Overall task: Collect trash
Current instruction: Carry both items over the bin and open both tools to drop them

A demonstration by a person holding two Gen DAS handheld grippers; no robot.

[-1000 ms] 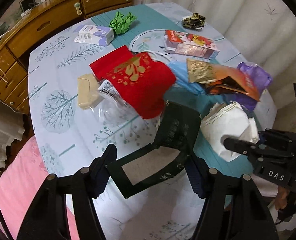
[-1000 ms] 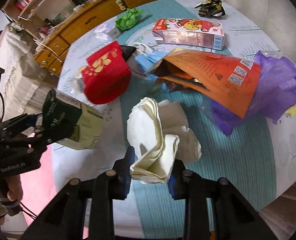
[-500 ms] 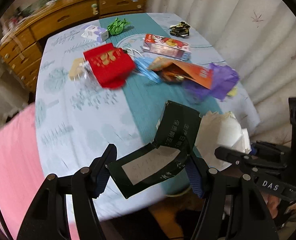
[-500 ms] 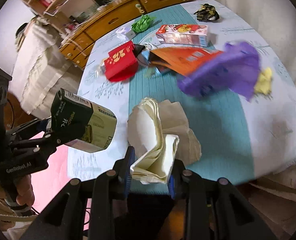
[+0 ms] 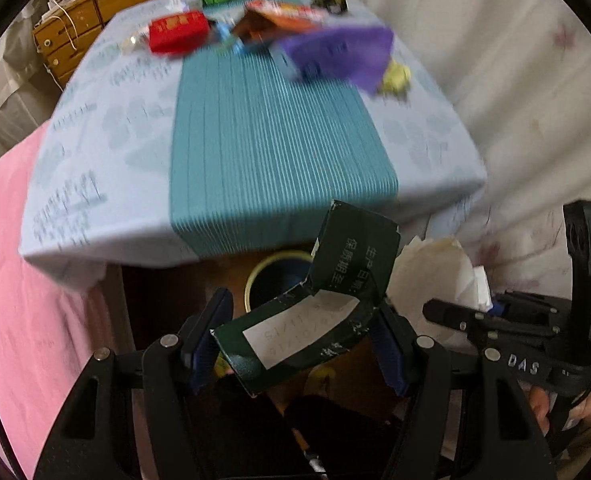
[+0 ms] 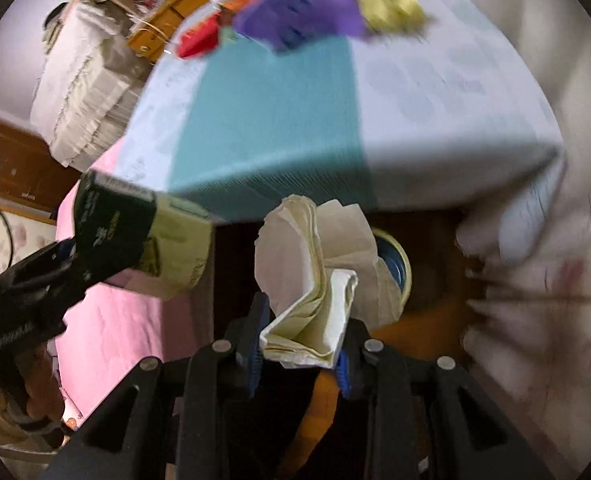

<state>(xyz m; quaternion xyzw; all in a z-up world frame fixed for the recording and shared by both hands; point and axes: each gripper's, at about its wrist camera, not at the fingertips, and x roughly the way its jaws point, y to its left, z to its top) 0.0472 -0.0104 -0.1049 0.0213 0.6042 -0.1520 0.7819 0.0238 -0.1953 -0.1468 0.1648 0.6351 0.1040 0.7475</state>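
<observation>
My left gripper [image 5: 299, 340] is shut on a dark green carton [image 5: 315, 312] with an open flap, held off the table's near edge; the carton also shows in the right wrist view [image 6: 135, 236]. My right gripper [image 6: 299, 354] is shut on a wad of crumpled white paper [image 6: 319, 280], which also shows in the left wrist view [image 5: 435, 280]. Both are above a yellow-rimmed bin [image 5: 273, 276] on the floor below the table edge; the bin also shows in the right wrist view [image 6: 399, 264], partly hidden by the paper.
The table [image 5: 255, 140] with its teal runner holds more trash at the far end: a purple bag [image 5: 335, 56], a red pouch [image 5: 177, 34], an orange packet [image 5: 283, 16], a yellow wad [image 5: 395, 78]. A pink bed [image 5: 23, 280] lies left, curtains [image 5: 495, 80] right.
Both grippers have pulled back off the table and dropped below its near edge, still holding the carton and the paper. The bin has come into view beneath them.
</observation>
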